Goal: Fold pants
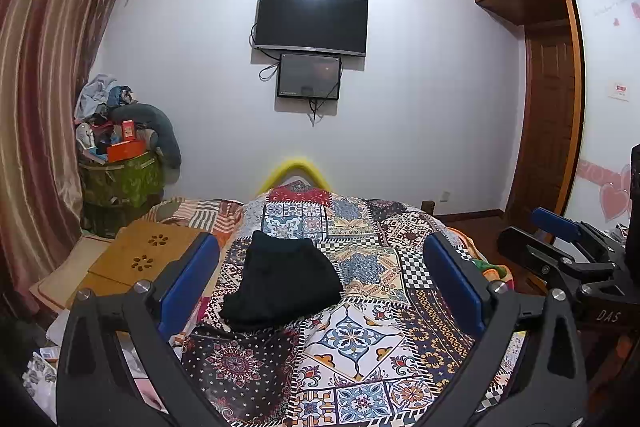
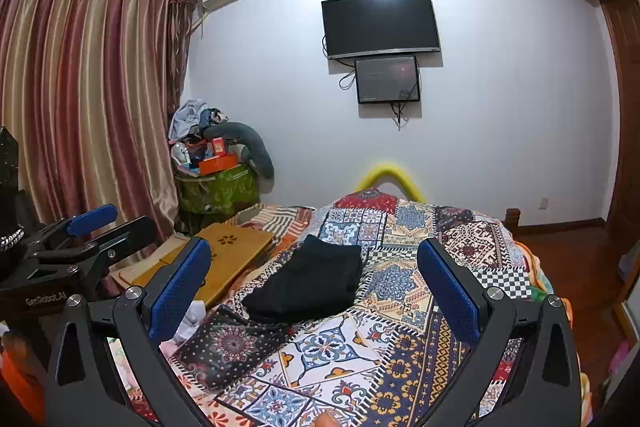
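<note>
Black pants point(image 1: 282, 285) lie folded into a compact bundle on the patchwork bedspread point(image 1: 360, 339), in the middle of the bed; they also show in the right wrist view point(image 2: 308, 281). My left gripper point(image 1: 322, 267) is open and empty, held above the bed short of the pants. My right gripper point(image 2: 314, 273) is open and empty too, held likewise above the bedspread point(image 2: 360, 347). The right gripper shows at the right edge of the left wrist view point(image 1: 560, 239), and the left gripper at the left edge of the right wrist view point(image 2: 80, 231).
A wooden lap desk point(image 1: 148, 255) lies on the bed's left side. A cluttered green bin point(image 1: 120, 179) stands in the corner by striped curtains point(image 1: 40, 87). Two screens point(image 1: 310, 23) hang on the far wall. A wooden wardrobe point(image 1: 548, 107) stands at the right.
</note>
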Demonstrator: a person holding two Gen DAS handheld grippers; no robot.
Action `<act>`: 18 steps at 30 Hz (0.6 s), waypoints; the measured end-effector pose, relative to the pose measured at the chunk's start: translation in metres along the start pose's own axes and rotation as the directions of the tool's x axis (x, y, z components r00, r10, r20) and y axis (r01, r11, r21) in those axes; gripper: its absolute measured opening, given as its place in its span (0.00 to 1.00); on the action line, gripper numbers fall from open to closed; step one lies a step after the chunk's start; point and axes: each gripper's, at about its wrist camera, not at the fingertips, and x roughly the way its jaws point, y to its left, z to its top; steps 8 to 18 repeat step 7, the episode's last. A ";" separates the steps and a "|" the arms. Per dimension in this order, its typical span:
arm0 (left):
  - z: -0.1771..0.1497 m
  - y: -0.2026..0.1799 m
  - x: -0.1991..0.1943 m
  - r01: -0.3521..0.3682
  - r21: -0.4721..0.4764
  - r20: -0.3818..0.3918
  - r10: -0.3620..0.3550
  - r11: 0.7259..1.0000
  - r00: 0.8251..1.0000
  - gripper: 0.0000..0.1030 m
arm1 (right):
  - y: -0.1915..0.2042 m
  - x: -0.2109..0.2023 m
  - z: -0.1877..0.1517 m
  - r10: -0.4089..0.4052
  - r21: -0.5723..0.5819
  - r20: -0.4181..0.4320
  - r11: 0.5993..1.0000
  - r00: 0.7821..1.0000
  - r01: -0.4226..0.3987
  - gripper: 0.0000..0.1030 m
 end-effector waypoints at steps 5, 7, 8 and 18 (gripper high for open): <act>0.000 -0.001 -0.001 0.009 0.001 0.001 -0.009 1.000 1.000 1.00 | 0.000 0.000 0.002 0.004 0.007 0.006 1.000 1.000 -0.004 0.99; 0.000 -0.001 -0.001 0.005 0.002 0.003 -0.005 1.000 1.000 1.00 | 0.000 -0.001 0.003 0.004 0.006 0.012 1.000 1.000 -0.004 0.99; 0.000 -0.001 -0.001 0.005 0.002 0.003 -0.005 1.000 1.000 1.00 | 0.000 -0.001 0.003 0.004 0.006 0.012 1.000 1.000 -0.004 0.99; 0.000 -0.001 -0.001 0.005 0.002 0.003 -0.005 1.000 1.000 1.00 | 0.000 -0.001 0.003 0.004 0.006 0.012 1.000 1.000 -0.004 0.99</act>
